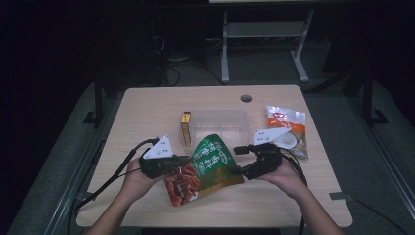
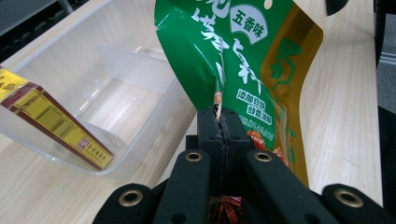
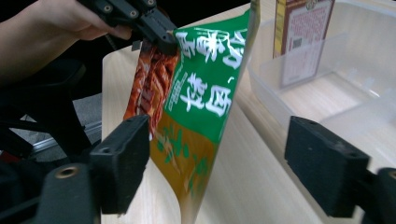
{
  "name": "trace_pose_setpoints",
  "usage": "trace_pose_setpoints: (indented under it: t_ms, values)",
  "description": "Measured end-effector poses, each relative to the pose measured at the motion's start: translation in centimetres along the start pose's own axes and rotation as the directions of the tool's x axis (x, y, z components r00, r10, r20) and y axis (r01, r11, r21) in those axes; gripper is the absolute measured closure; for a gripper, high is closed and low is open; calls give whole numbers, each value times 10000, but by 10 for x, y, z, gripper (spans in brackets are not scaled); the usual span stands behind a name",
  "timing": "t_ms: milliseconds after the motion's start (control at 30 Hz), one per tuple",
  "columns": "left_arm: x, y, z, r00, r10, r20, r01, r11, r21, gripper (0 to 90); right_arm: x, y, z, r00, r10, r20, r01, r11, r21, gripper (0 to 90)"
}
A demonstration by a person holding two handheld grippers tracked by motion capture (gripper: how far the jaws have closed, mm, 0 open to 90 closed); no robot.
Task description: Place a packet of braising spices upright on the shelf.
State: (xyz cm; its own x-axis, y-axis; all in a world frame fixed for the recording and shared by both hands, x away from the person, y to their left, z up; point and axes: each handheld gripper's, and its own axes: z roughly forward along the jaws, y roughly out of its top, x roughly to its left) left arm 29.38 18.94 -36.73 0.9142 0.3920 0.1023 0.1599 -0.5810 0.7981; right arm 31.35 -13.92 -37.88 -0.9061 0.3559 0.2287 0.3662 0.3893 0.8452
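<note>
Between the gaping right gripper [image 3: 224, 172], the snack bag [image 1: 208, 169] is hanging, left gripper [image 2: 219, 123] pinching its edge; the right should be closing squarely.

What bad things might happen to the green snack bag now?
The left claw pinches only a thin edge of the green snack bag, so the bag might slip out and drop. The right claw is open around the bag's lower end; shutting badly could crumple it. Swinging the bag toward the clear bin might knock the yellow box standing inside.
</note>
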Motion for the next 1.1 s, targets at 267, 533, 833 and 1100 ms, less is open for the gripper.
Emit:
trace_pose_setpoints:
  t_ms: [267, 533, 833, 1100]
  values:
    - [0, 0, -1, 9996, 32, -263, -32, 10000, 5, 894, -8, 12, 16, 9998, 19, -176, -13, 9992, 389, 479]
    - [0, 0, -1, 10000, 19, -18, -19, 9999, -105, 893, -13, 10, 24, 9996, 105, -278, -86, 9978, 653, 686]
    - [0, 0, -2, 9994, -4, 343, 13, 9996, -280, 893, -15, 8, 27, 9988, 99, -485, -55, 9960, 895, 845]
    - [2, -1, -3, 9981, -50, 613, 73, 9993, -374, 890, -13, 8, 25, 9975, 44, -707, 19, 9961, 878, 899]
